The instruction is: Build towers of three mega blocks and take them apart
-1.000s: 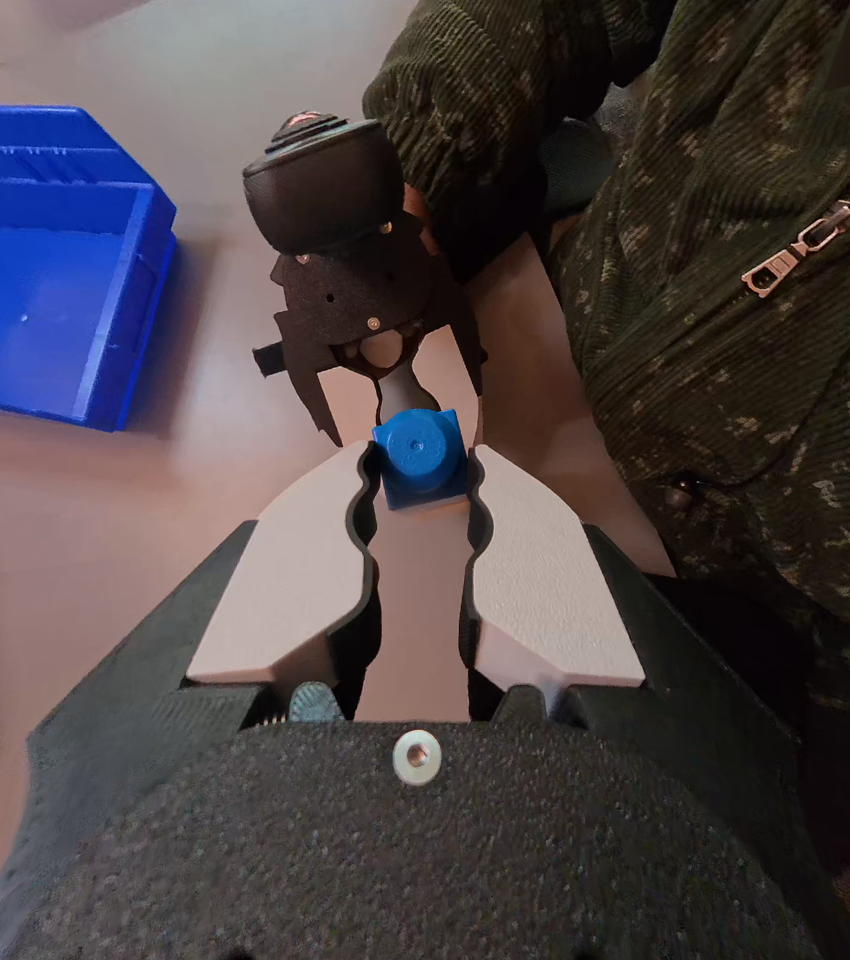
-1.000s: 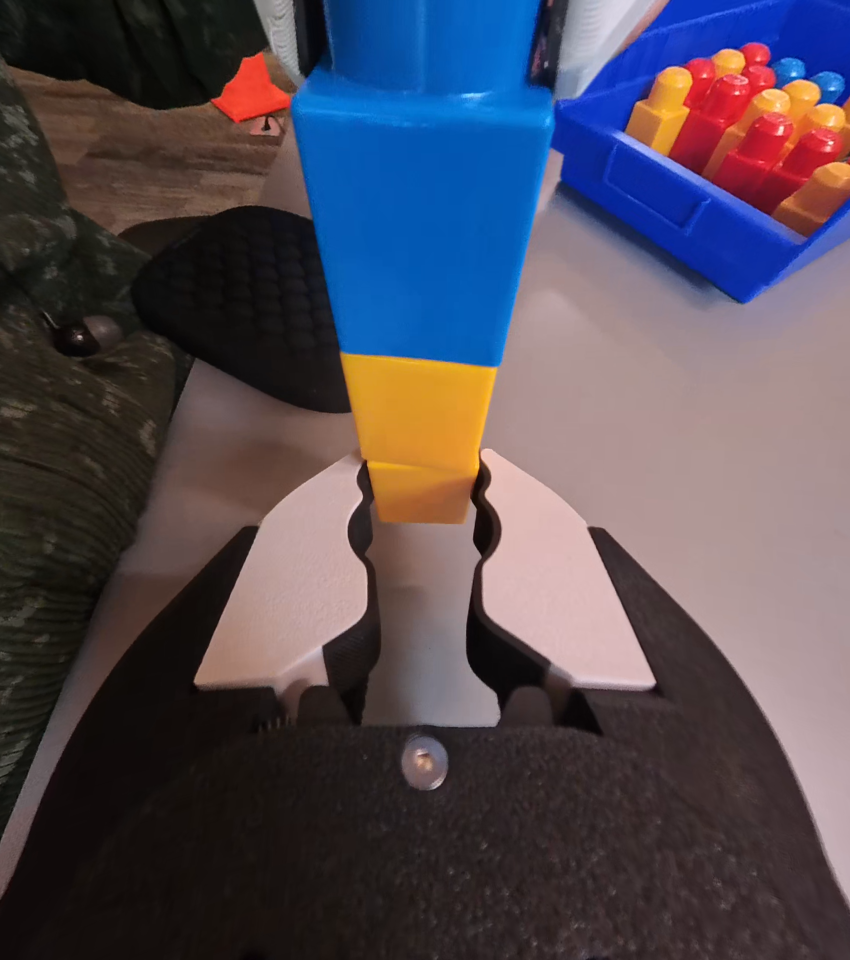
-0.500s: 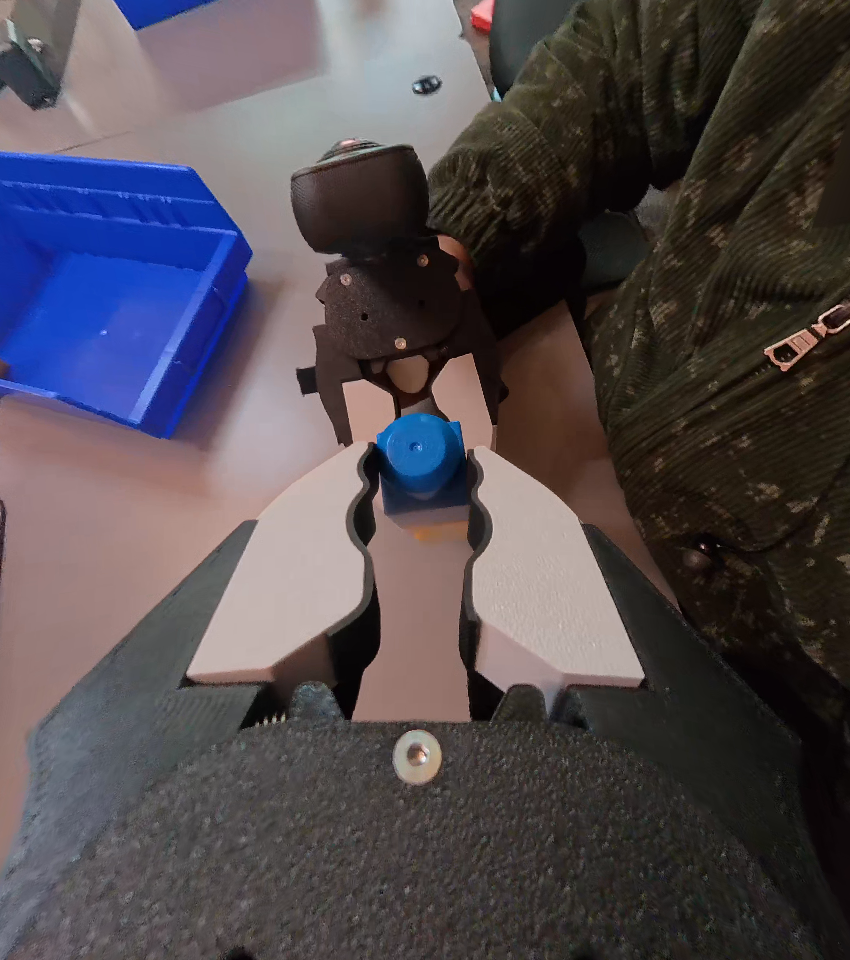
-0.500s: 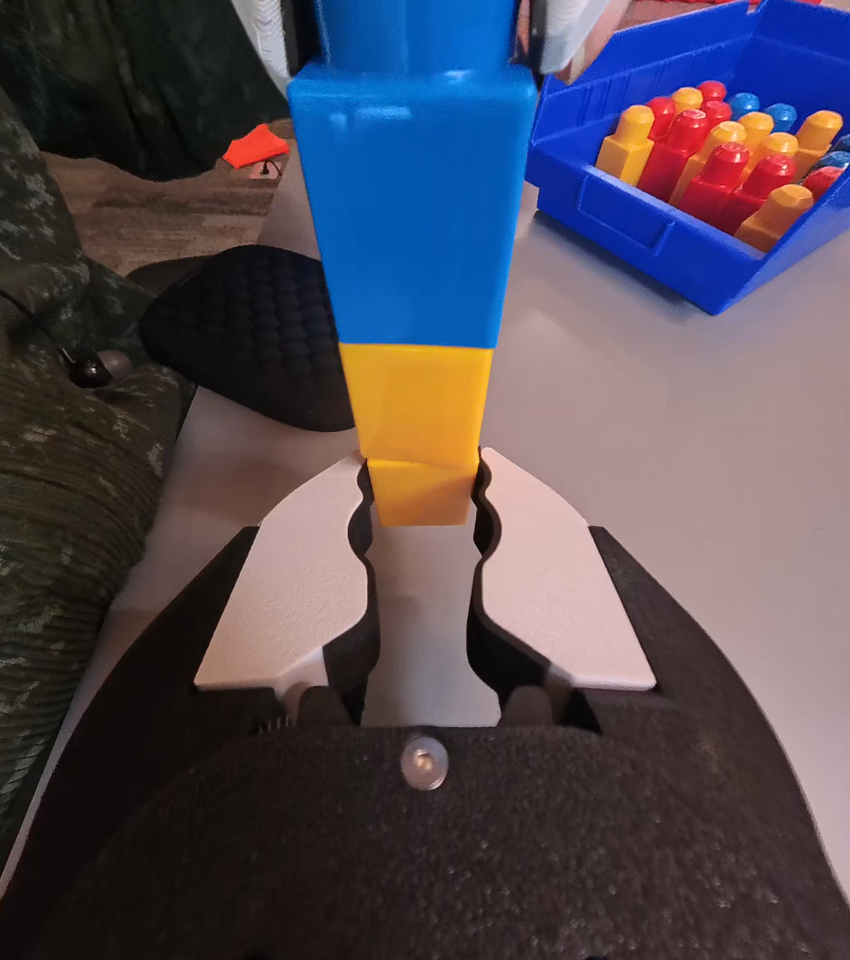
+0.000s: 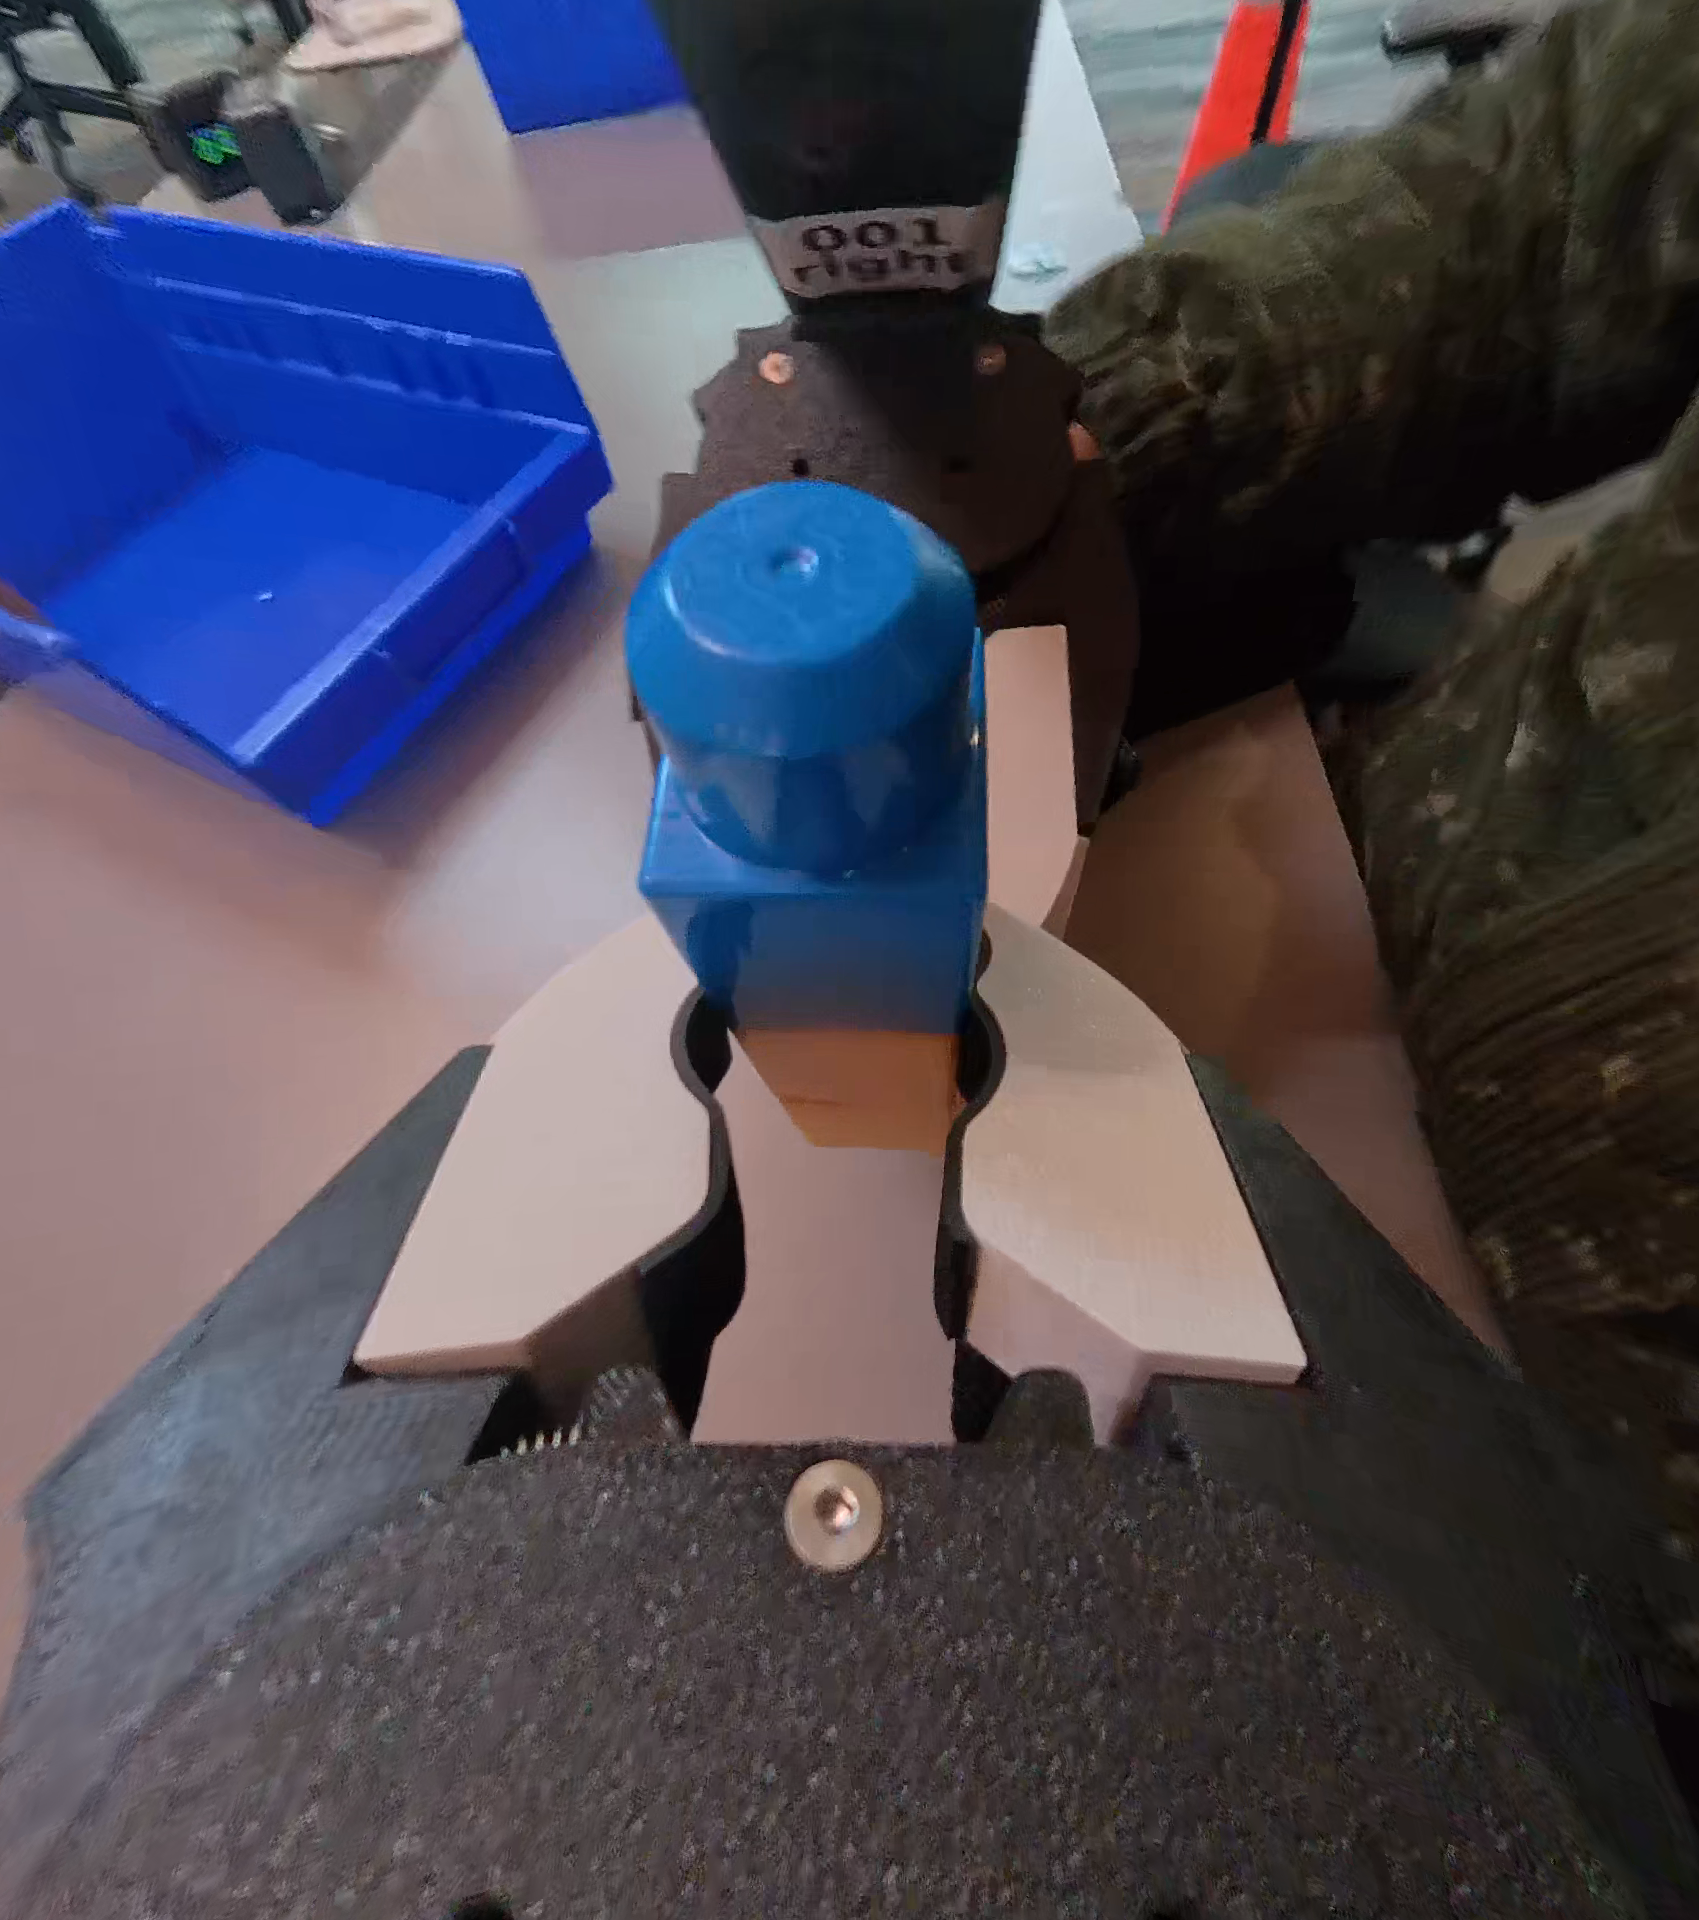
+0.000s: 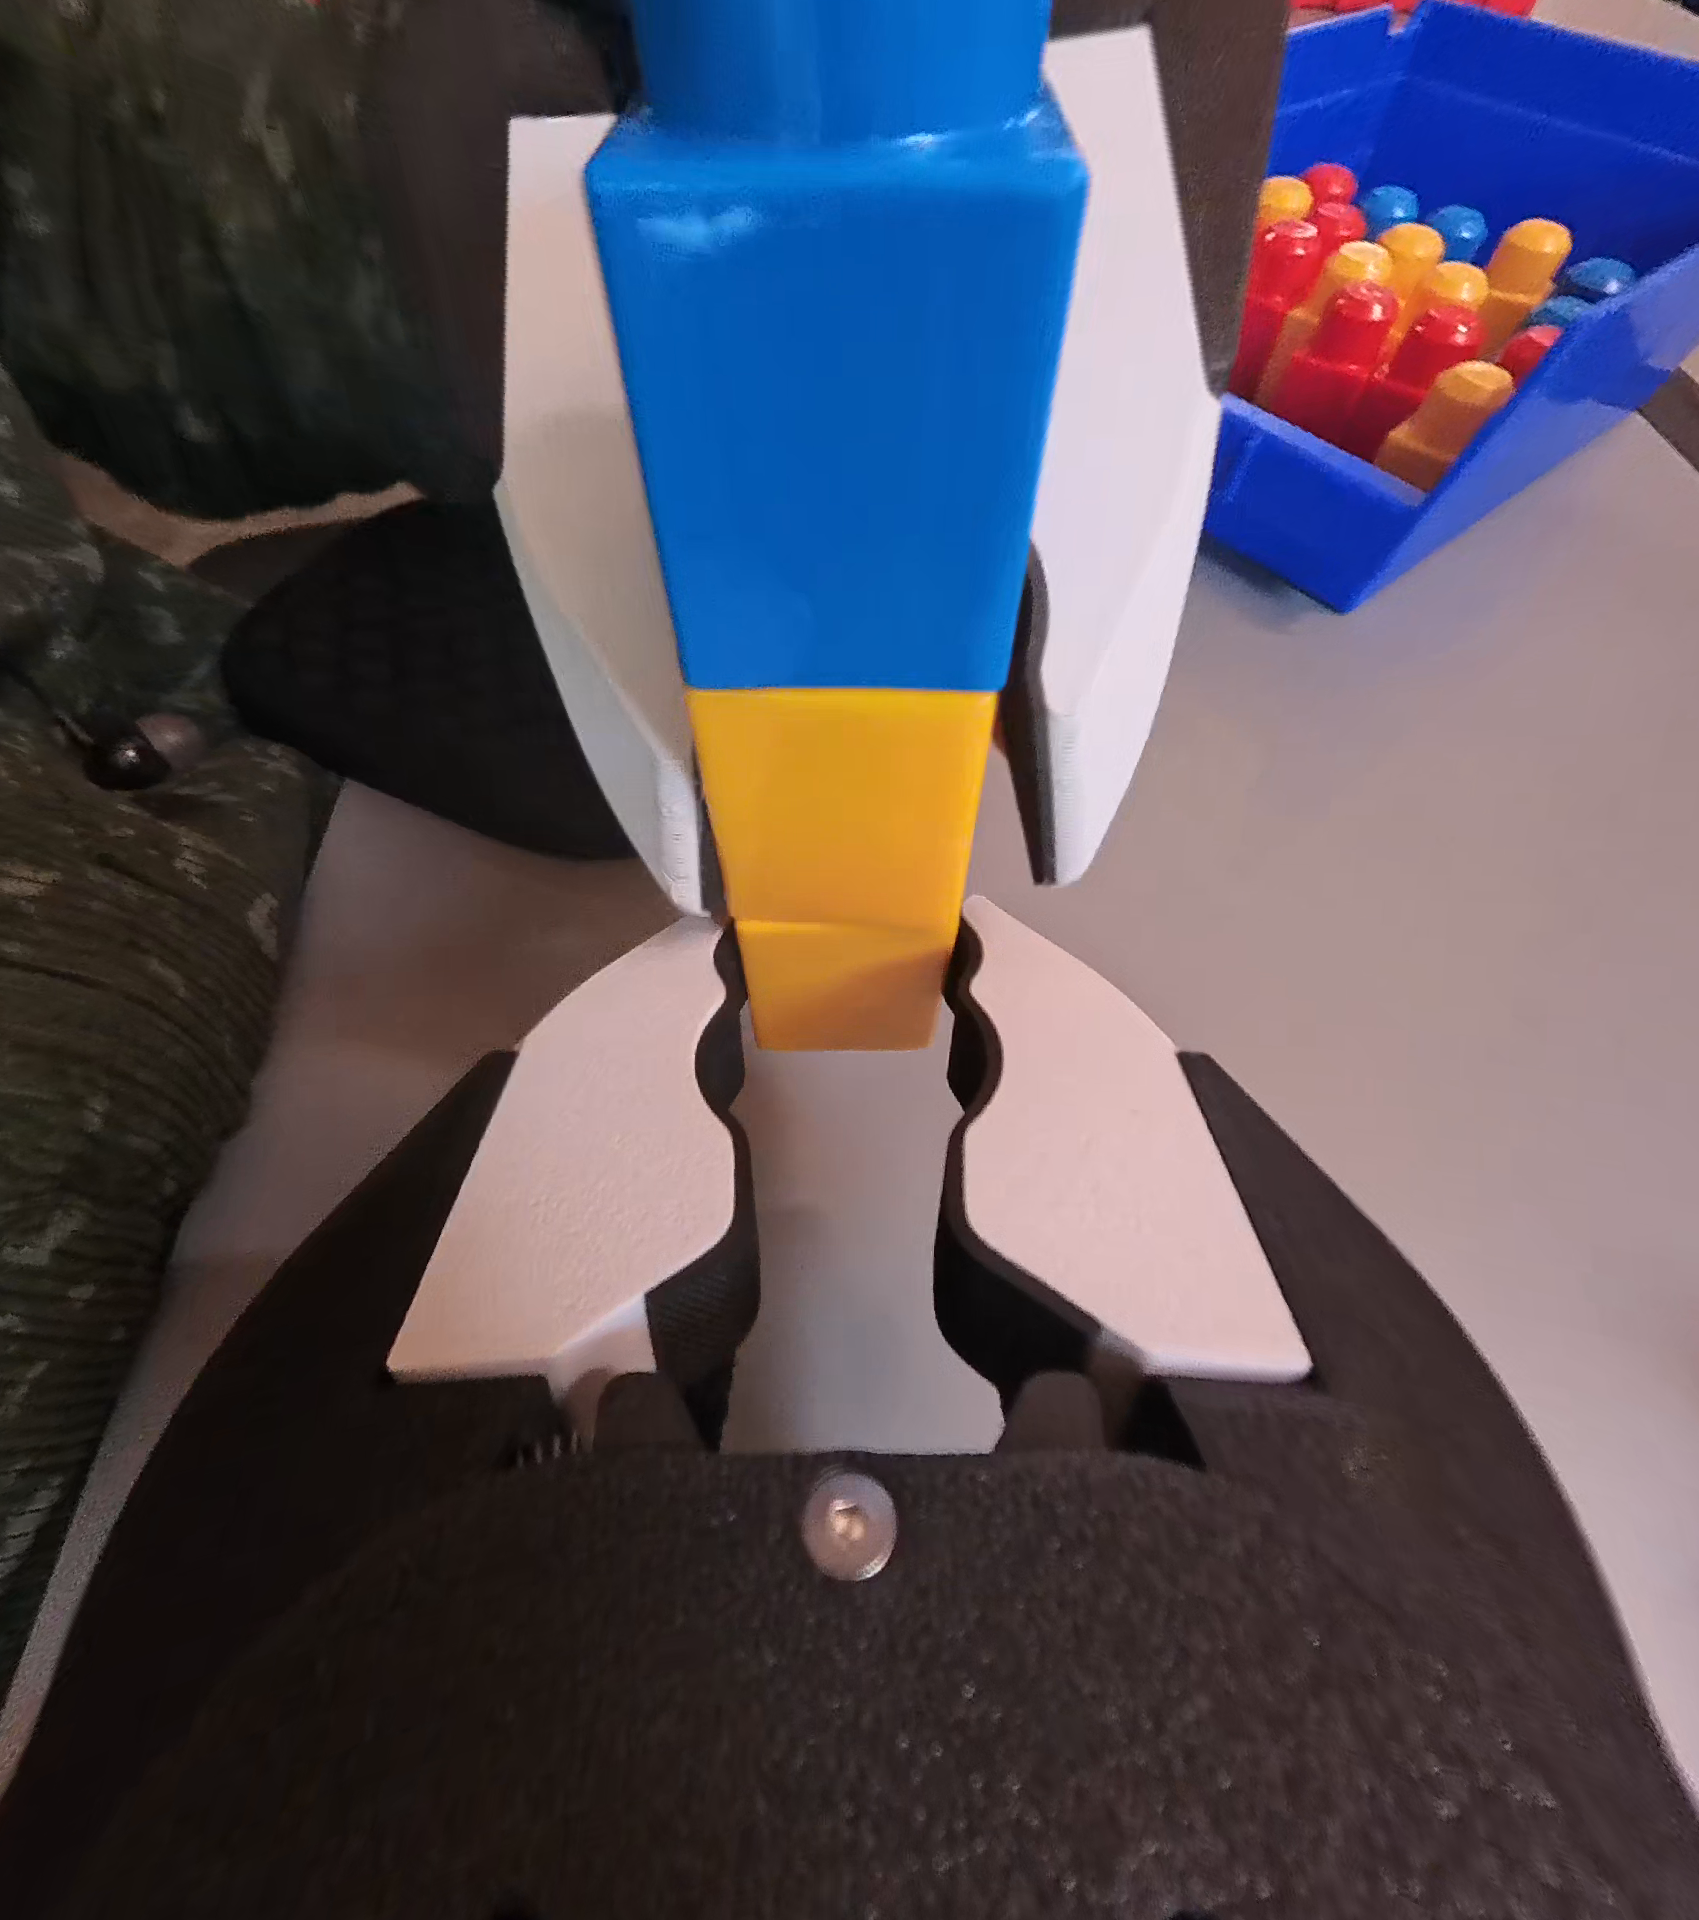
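Observation:
A tower of three mega blocks stands in the air: a blue block (image 5: 824, 935) on top, a middle yellow block (image 6: 840, 800) and a bottom yellow block (image 6: 840, 987). My right gripper (image 6: 845, 971) is shut on the bottom yellow block. My left gripper (image 5: 840, 1003) sits around the tower from above. Its white fingers (image 6: 596, 665) lie against the sides of the blue and middle yellow blocks, with the tips near the middle block's lower edge. The blue block's round stud (image 5: 793, 634) points at the left wrist camera. The right gripper's black body (image 5: 886, 436) shows behind the tower.
An empty blue bin (image 5: 533, 436) stands on the table to the left. Another blue bin (image 6: 1344, 530) with several red, yellow and blue blocks (image 6: 1396, 312) stands at the far right. A person's green sleeve (image 5: 1344, 312) and a black seat (image 6: 388, 665) lie at the table edge. Left tips to right tips: about 4 centimeters.
My left gripper has slid down the tower from the blue block's stud to the block bodies, its fingers now wider apart. The right gripper keeps its hold on the bottom yellow block.

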`<action>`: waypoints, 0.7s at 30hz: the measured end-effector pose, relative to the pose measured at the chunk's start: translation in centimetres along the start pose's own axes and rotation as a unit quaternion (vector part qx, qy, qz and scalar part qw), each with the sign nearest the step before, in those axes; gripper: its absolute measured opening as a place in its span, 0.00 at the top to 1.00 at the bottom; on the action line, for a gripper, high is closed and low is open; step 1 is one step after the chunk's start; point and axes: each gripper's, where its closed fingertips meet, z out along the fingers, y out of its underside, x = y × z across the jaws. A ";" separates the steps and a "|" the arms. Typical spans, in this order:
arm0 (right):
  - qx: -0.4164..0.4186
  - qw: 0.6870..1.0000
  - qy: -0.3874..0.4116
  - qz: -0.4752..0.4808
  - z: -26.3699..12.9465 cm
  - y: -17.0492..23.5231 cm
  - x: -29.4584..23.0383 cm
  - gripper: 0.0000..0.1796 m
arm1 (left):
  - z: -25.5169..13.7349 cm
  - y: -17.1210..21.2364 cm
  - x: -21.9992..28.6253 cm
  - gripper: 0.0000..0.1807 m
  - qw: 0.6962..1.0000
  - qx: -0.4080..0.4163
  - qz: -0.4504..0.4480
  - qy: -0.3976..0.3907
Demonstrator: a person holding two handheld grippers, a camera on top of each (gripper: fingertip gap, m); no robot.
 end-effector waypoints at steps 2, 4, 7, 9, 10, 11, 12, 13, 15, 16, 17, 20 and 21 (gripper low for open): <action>0.002 1.000 0.011 0.017 -0.2 -0.1 0.5 0.80 | 0.0 -0.1 -0.6 0.77 0.999 0.023 -0.019 -0.015; -0.005 1.000 0.020 0.016 -0.1 0.1 0.7 0.80 | 0.0 0.1 -0.7 0.77 0.999 0.030 -0.019 -0.026; -0.013 1.000 0.020 0.014 0.1 0.4 0.6 0.80 | 0.0 0.5 -0.5 0.77 0.999 0.033 -0.019 -0.025; -0.013 1.000 0.019 0.015 0.2 0.4 0.5 0.80 | 0.0 0.5 -0.5 0.77 0.999 0.039 -0.019 -0.021; -0.013 1.000 0.018 0.014 0.2 0.4 0.5 0.80 | -0.1 0.5 -0.4 0.77 0.999 0.041 -0.017 -0.019; -0.013 1.000 0.017 0.013 0.3 0.3 0.4 0.80 | -0.1 0.5 -0.3 0.77 0.999 0.043 -0.017 -0.015; -0.013 1.000 0.015 0.012 0.3 0.3 0.3 0.80 | -0.1 0.5 -0.2 0.77 0.999 0.044 -0.015 -0.011; -0.014 1.000 0.013 0.010 0.3 0.4 0.2 0.80 | -0.1 0.6 -0.1 0.77 0.999 0.044 -0.014 -0.008; -0.017 1.000 0.009 0.006 0.4 0.5 0.0 0.80 | -0.1 0.7 0.1 0.77 0.999 0.042 -0.008 0.001; -0.018 1.000 0.008 0.004 0.4 0.5 0.0 0.80 | -0.1 0.8 0.3 0.77 0.999 0.041 -0.006 0.004; -0.020 1.000 0.005 0.002 0.5 0.5 -0.2 0.80 | -0.1 0.8 0.4 0.77 0.999 0.040 -0.005 0.008; -0.019 1.000 0.003 0.003 0.5 0.5 -0.2 0.80 | -0.1 0.8 0.4 0.77 0.999 0.041 -0.008 0.007; -0.019 1.000 0.004 0.003 0.5 0.5 -0.2 0.80 | -0.1 0.8 0.4 0.77 0.999 0.042 -0.008 0.007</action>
